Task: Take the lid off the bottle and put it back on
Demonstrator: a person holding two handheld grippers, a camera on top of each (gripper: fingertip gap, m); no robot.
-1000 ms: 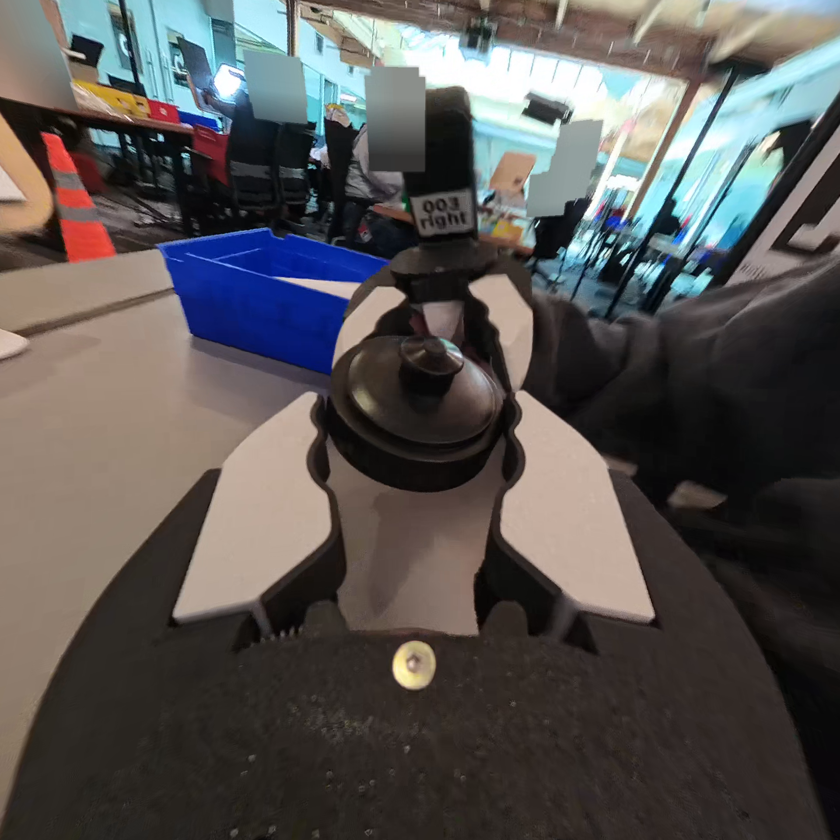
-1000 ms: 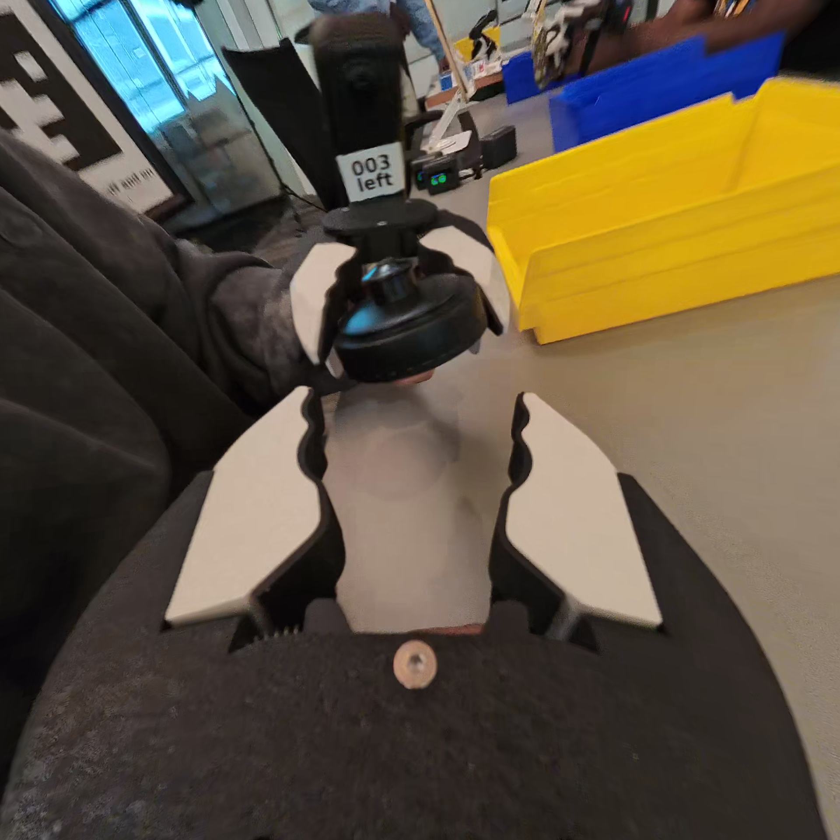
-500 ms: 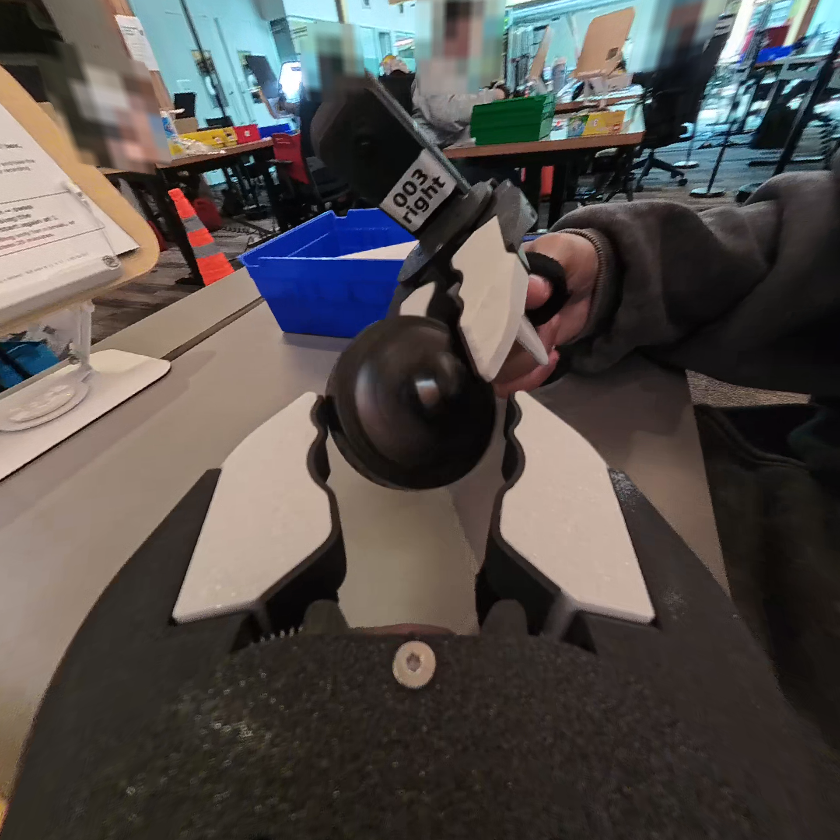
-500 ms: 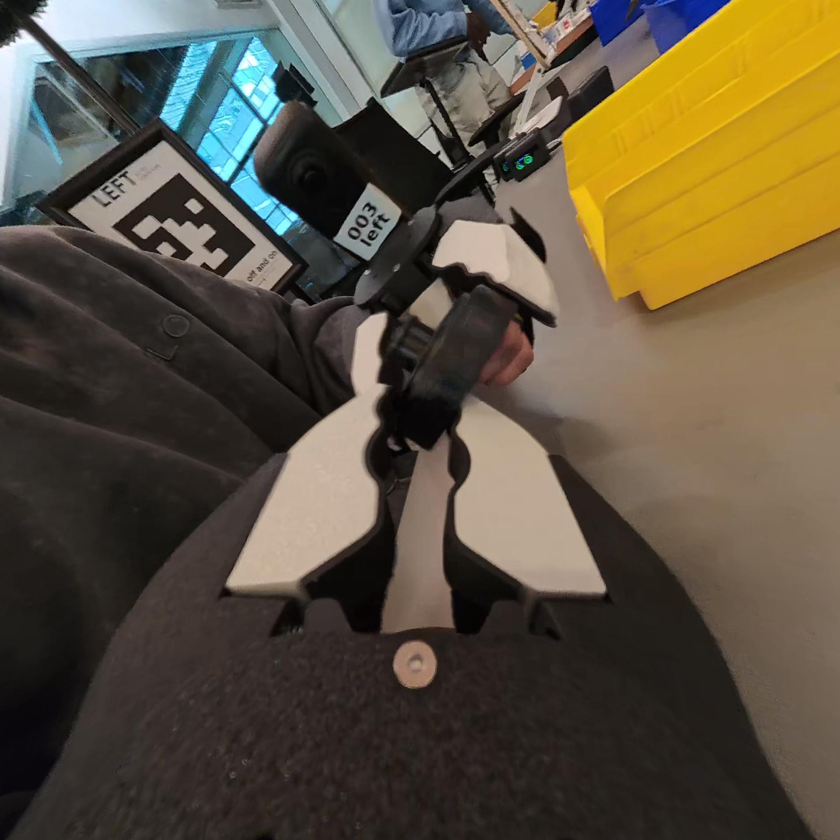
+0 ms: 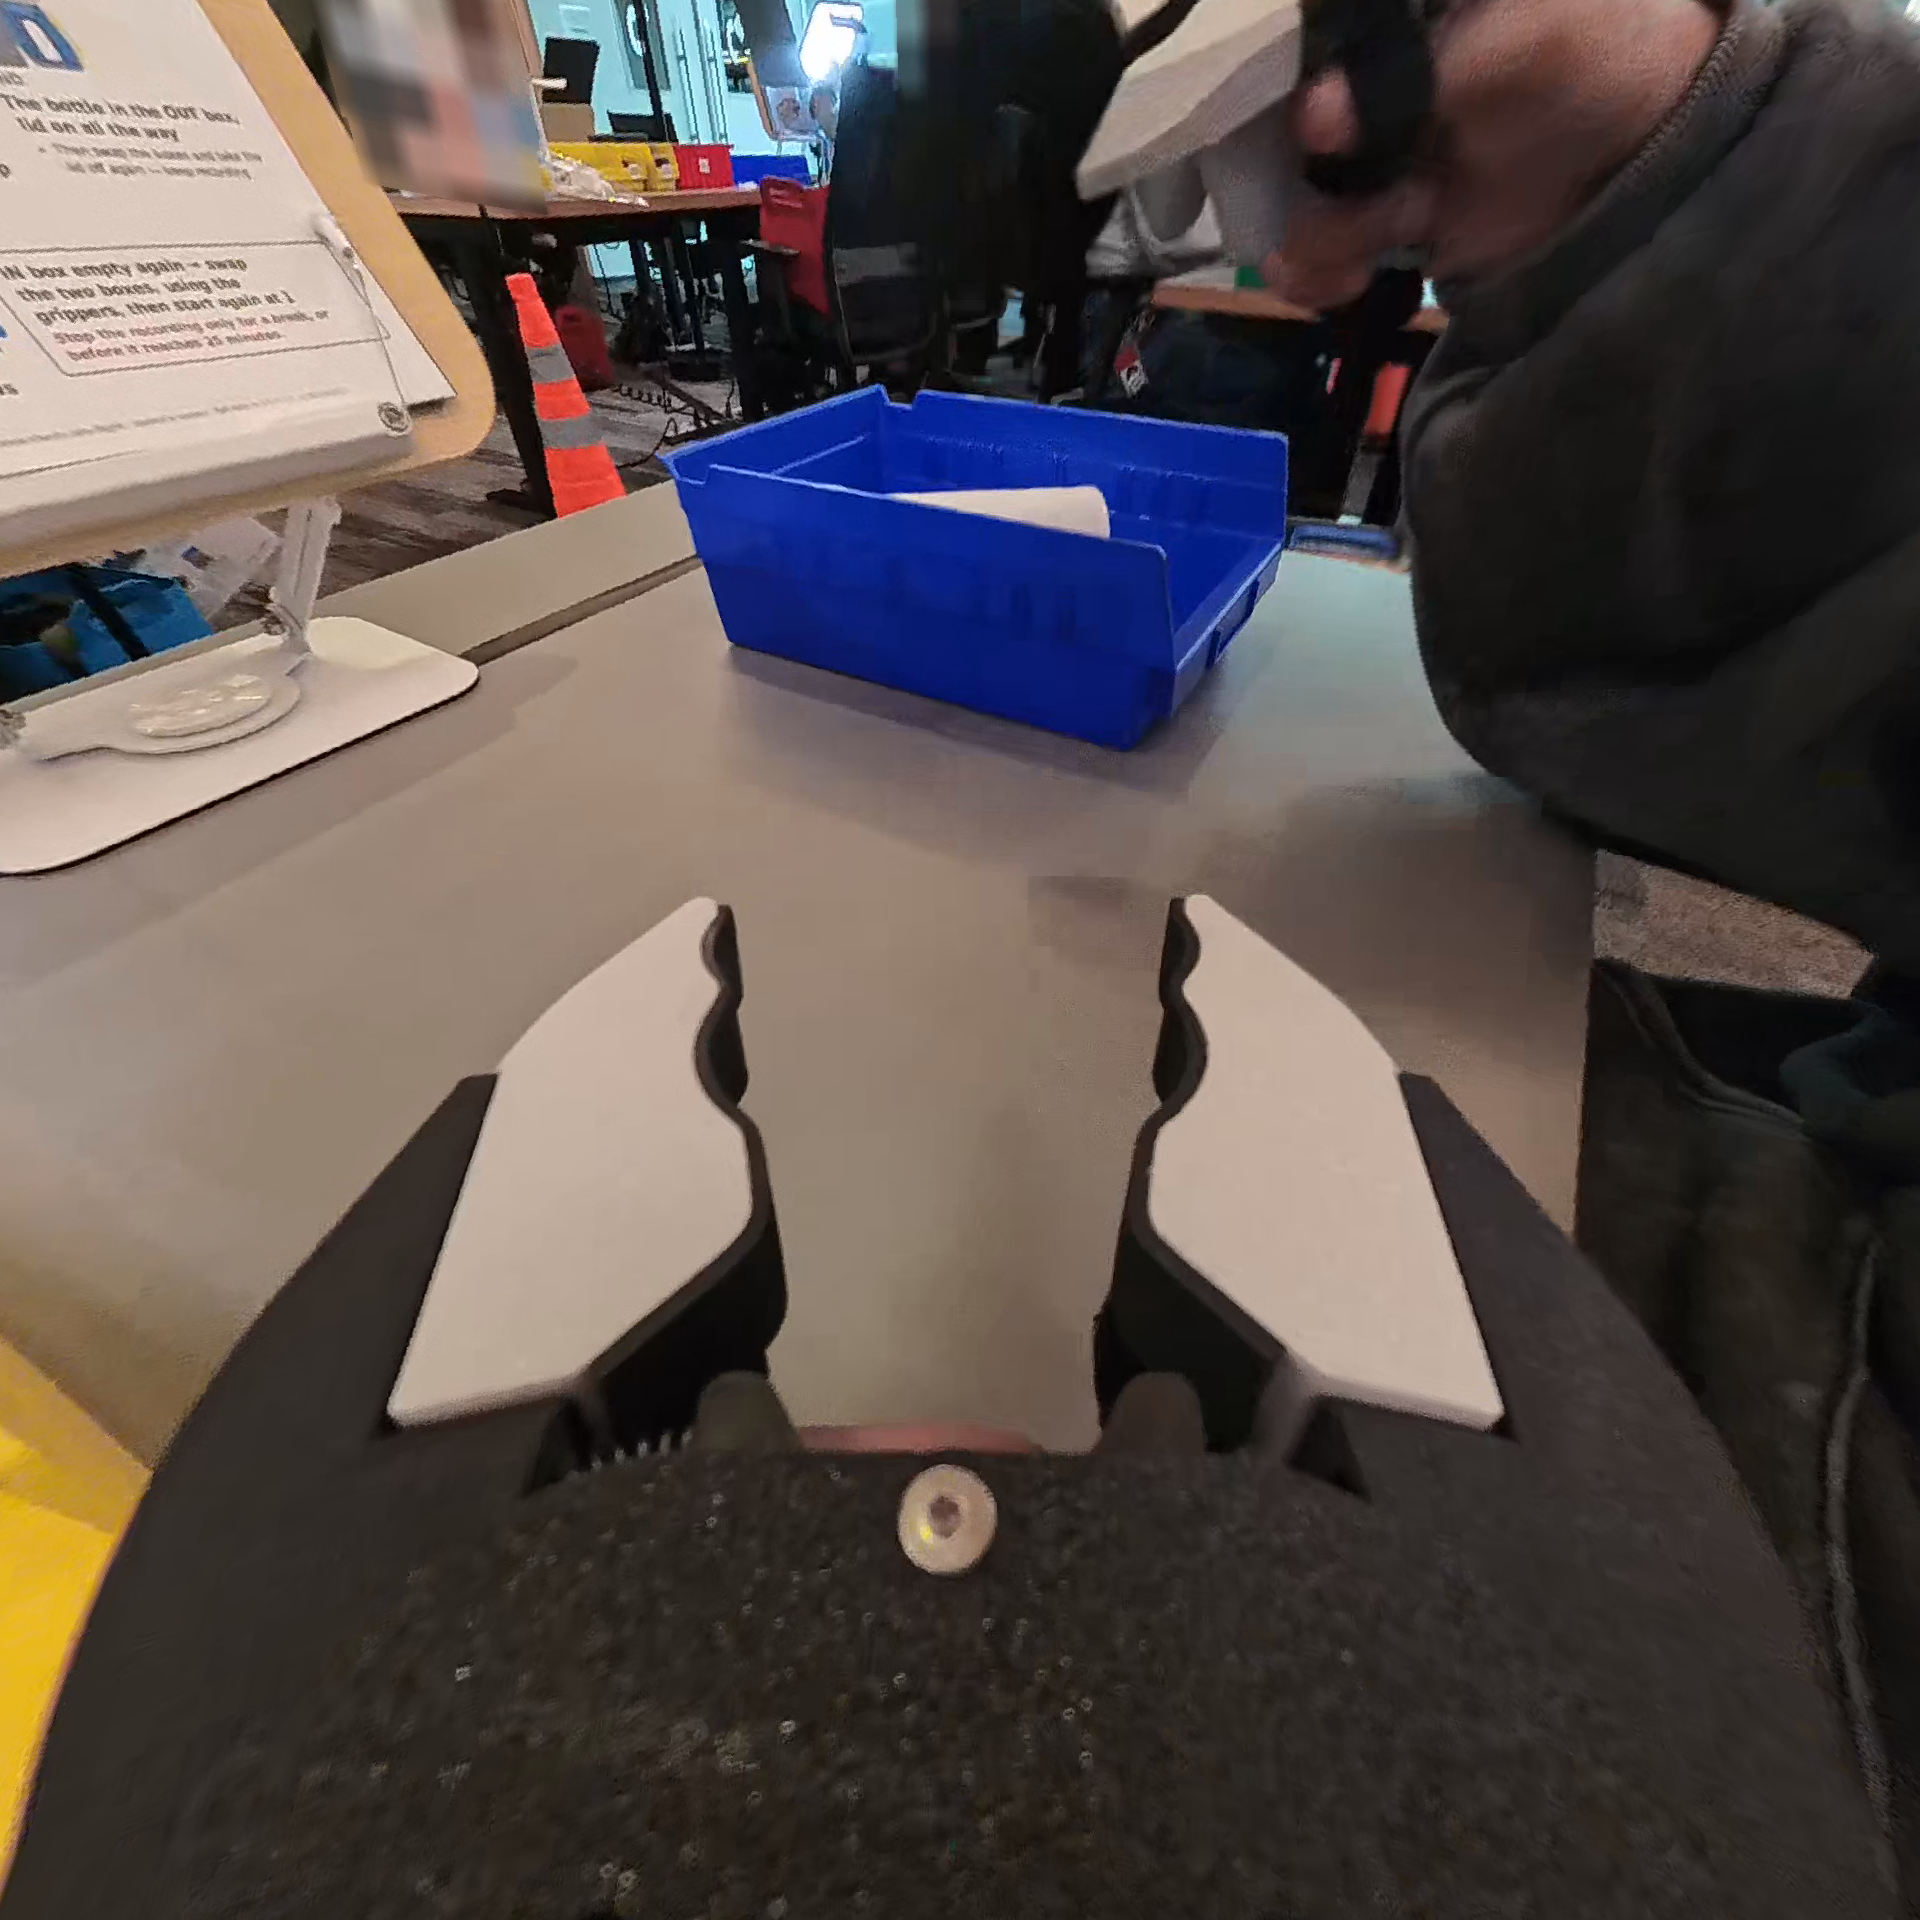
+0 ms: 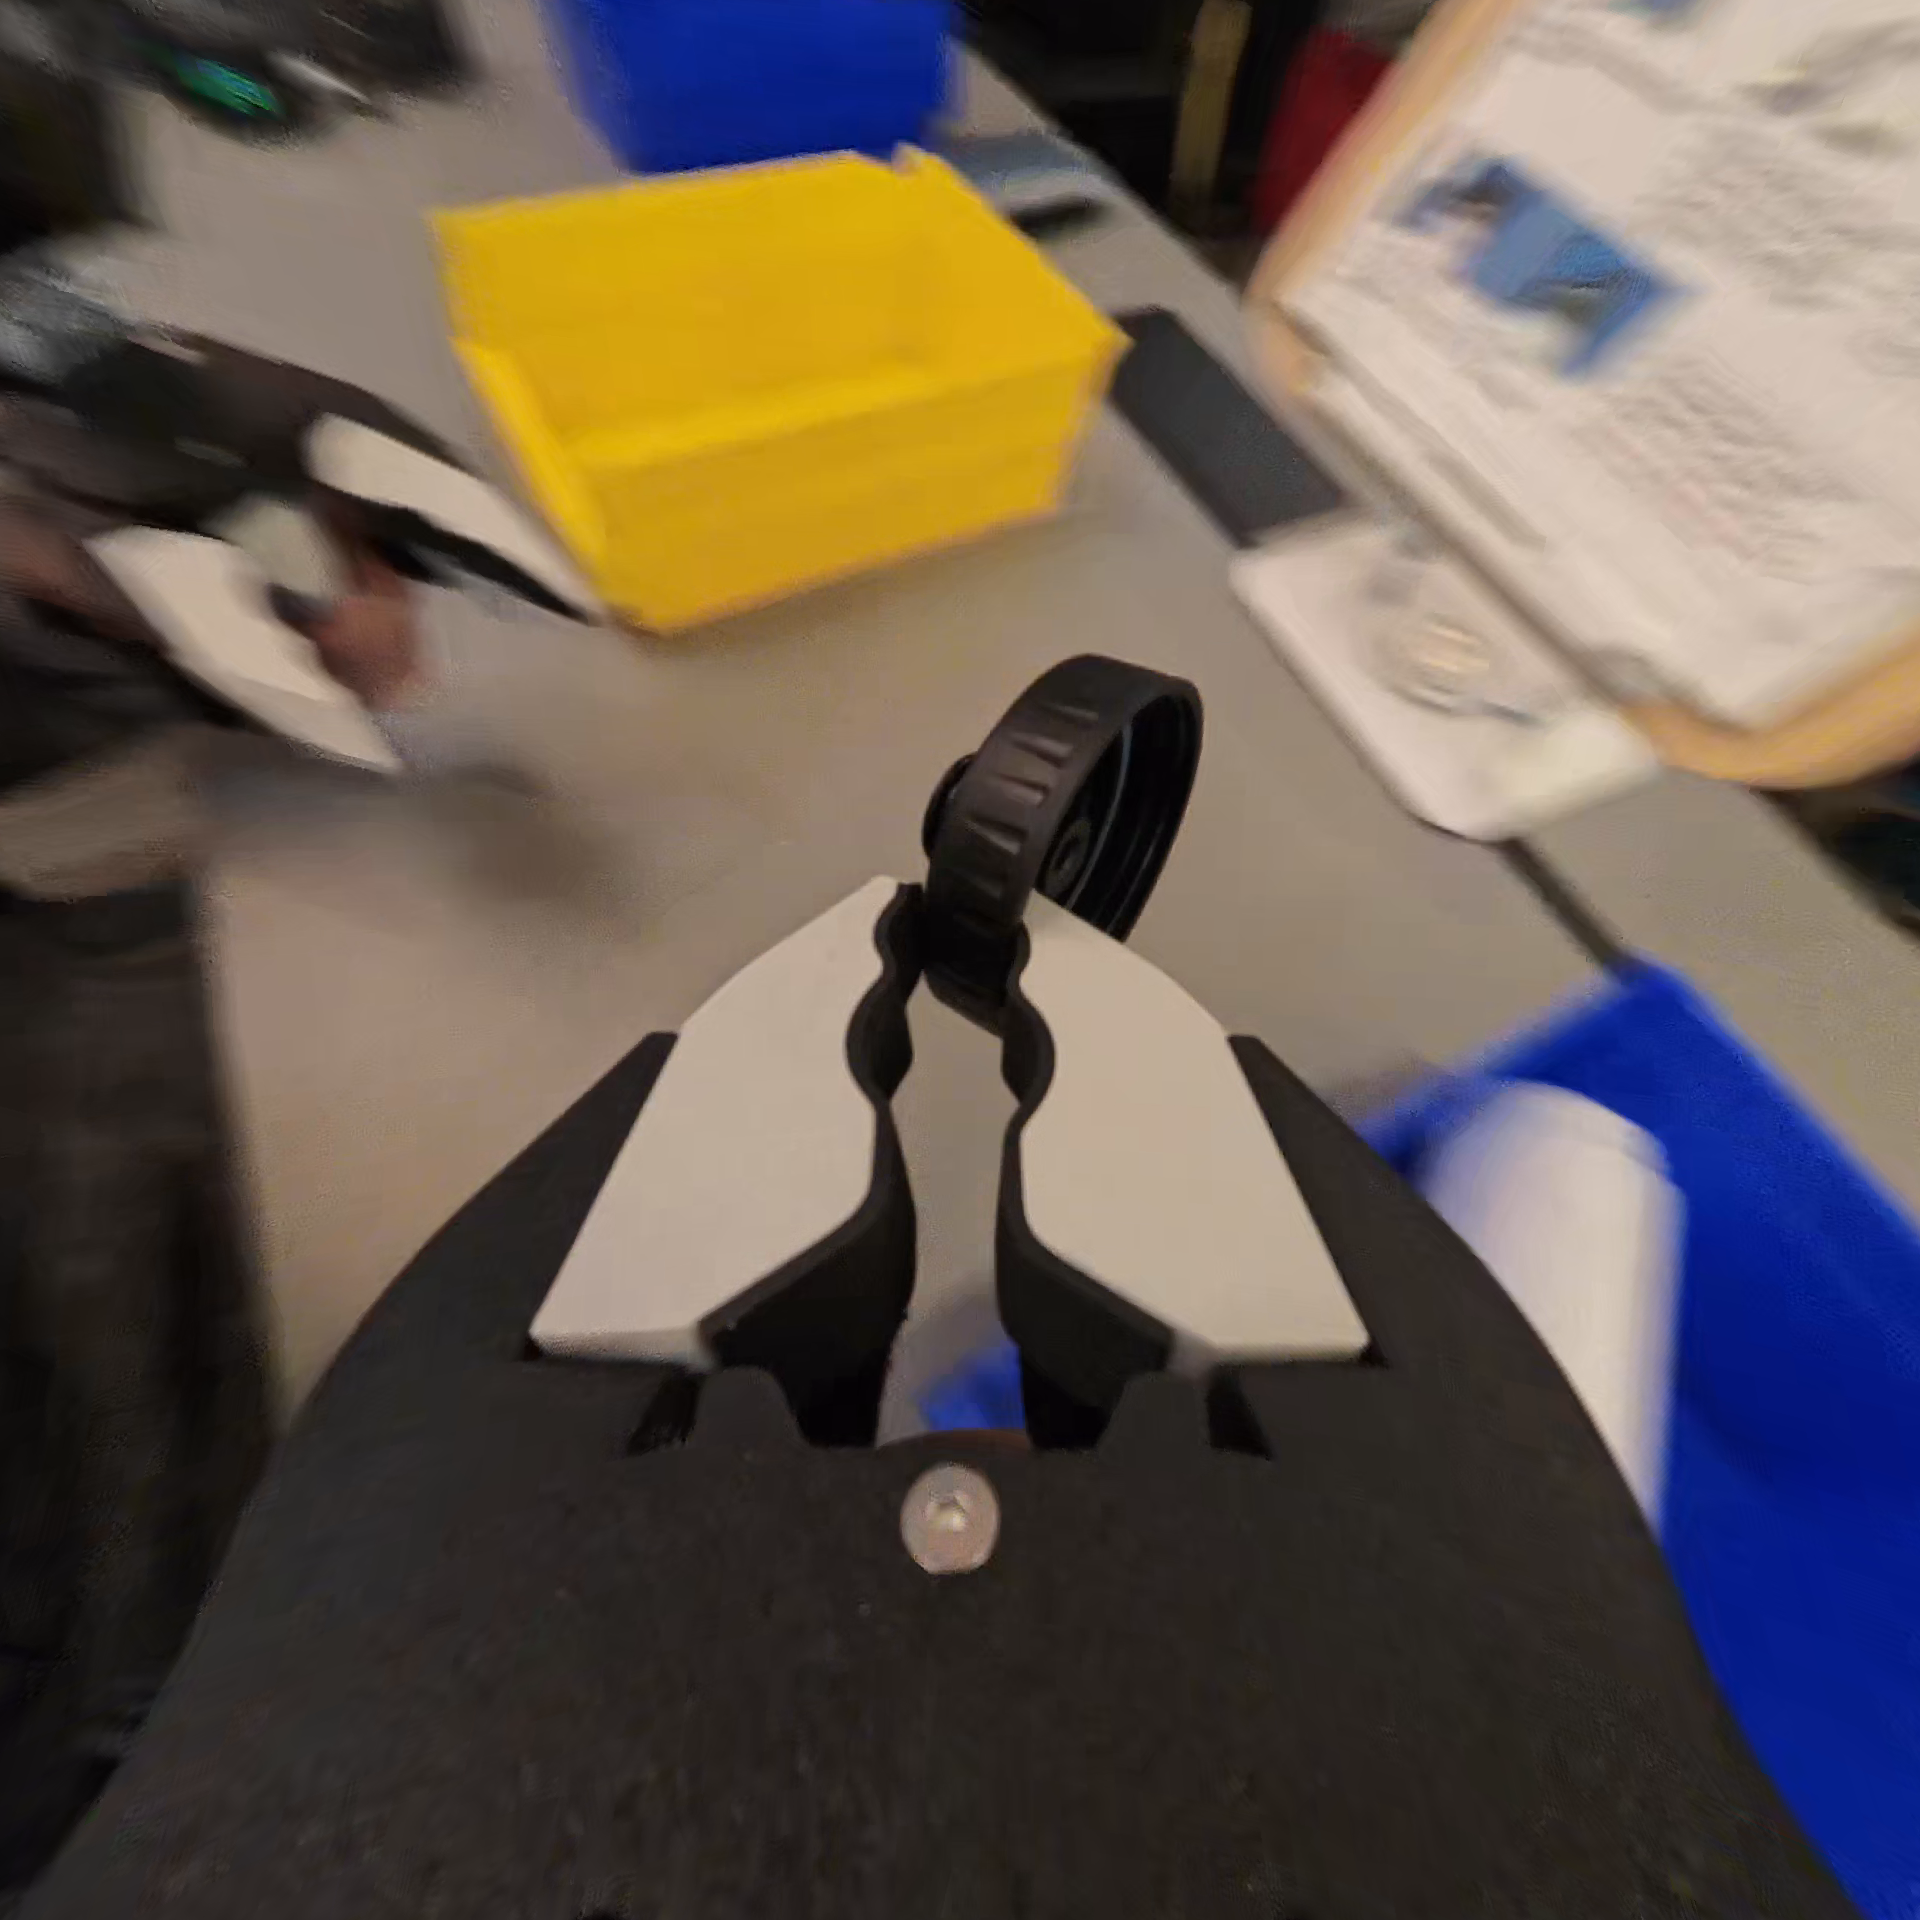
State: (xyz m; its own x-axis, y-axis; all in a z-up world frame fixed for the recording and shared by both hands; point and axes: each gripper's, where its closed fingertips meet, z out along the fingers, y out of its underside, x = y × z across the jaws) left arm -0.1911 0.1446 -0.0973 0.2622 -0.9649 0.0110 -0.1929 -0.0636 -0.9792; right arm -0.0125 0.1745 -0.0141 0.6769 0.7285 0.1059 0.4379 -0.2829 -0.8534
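A smooth grey table carries a glossy, rectangular blue plastic bin with a white cylindrical bottle lying in it, and well apart a boxy yellow plastic bin beside a white-based stand holding a printed sheet. The left gripper, matte black with flat white, wavy-edged fingers, hovers over bare table with its fingers spread and nothing between them. The right gripper pinches the round black lid, ribbed around its rim and standing on edge, at its fingertips above the table.
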